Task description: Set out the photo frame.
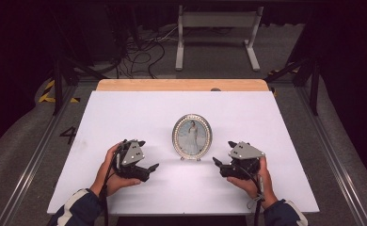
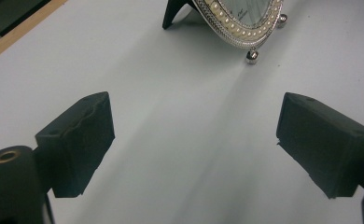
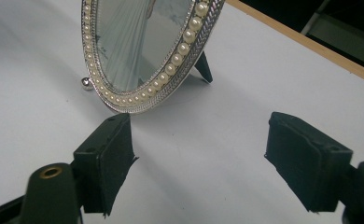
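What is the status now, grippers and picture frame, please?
Left gripper open, right gripper open, both holding nothing. Oval picture frame stands upright between them, untouched. White table clear around it.

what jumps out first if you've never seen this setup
The oval picture frame with its pearl-studded silver rim stands upright in the middle of the white table, propped on a dark back strut. On either side of it a hand rests on the table with a black gripper, the left gripper and the right gripper, both with jaws open, empty, and pointing inward toward the frame. Beyond the table, cables lie tangled on the dark floor.
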Motion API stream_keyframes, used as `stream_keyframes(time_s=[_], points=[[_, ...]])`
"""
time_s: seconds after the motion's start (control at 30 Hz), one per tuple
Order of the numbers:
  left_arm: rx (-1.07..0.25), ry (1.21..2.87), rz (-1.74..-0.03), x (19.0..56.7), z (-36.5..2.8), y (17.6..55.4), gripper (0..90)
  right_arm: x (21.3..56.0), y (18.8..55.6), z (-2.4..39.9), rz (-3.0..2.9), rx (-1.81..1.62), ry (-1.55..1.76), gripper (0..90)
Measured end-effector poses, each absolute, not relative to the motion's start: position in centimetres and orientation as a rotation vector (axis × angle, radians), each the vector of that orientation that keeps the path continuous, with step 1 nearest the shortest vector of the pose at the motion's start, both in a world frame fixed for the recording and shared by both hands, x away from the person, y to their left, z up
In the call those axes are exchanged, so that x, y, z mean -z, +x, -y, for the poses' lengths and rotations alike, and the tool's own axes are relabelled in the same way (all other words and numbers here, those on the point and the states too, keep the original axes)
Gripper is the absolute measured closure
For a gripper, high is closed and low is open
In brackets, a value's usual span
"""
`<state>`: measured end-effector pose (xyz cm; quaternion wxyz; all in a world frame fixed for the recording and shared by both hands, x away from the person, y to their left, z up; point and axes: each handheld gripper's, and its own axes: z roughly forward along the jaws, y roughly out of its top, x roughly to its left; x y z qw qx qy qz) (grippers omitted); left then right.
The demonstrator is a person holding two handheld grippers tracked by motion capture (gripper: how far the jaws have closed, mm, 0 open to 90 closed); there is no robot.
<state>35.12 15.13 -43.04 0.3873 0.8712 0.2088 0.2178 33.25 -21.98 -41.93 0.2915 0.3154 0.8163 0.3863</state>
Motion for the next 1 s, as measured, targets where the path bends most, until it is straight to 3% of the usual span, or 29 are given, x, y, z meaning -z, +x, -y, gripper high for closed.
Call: stream_keyframes(time_s=[1.0], points=[[-0.627,2.188,-0.603,43.6,-21.6,32.7,7.1,42.3,31.3,27.1,-2.107,-0.998,0.888,20.5]])
